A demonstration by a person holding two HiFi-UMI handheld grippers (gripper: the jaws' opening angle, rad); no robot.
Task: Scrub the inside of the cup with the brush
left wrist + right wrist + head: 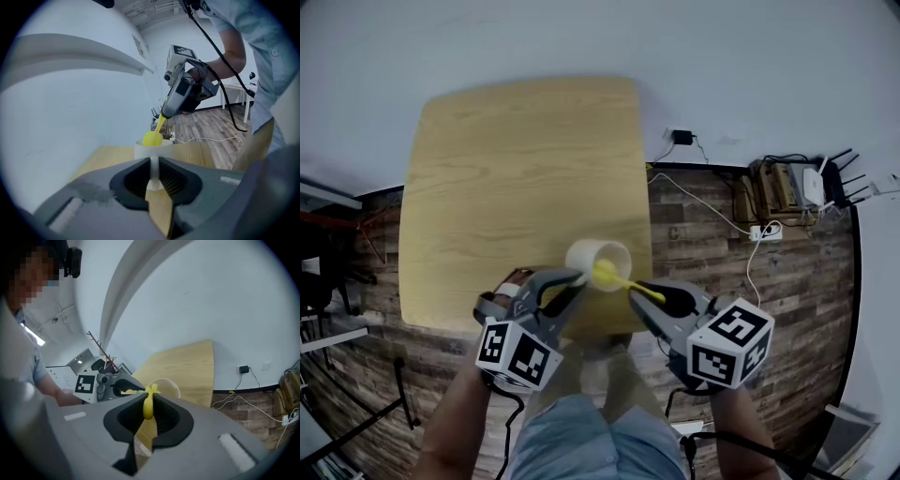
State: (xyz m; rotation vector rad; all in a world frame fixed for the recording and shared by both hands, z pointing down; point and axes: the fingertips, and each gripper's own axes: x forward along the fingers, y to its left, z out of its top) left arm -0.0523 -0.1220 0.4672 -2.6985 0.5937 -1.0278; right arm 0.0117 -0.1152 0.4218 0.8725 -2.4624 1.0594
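A white cup [598, 262] sits at the near edge of the light wooden table [506, 178], close to the table's near right corner. Whether its base rests on the table or hangs just above it cannot be told.

The left gripper [570, 283] comes in over the table's near edge. Its 2 jaws are clamped on the cup's thin white handle [153, 172], which runs upright between the ribbed pads.

The right gripper [645, 296] reaches in from the table's near right corner. Its 2 jaws are pressed together on the handle of a yellow brush [619, 279]. The brush slants from those jaws down toward the table, and its rounded yellow head [152, 138] sits at the cup's mouth, at the rim. How far it goes inside cannot be told.

The marker cubes of both grippers hang off the table's near side, above the person's jeans [581, 431]. A forearm shows behind each cube.

A dark wood-plank floor [703, 234] lies right of the table and on its near side. A white wall [675, 56] lies past the table's far edge. Right of the table, at the foot of that wall, a white cable [698, 202] runs across the floor to a power strip [766, 232]. Farther right of the table, a white router [814, 186] with dark antennas lies among boxes.
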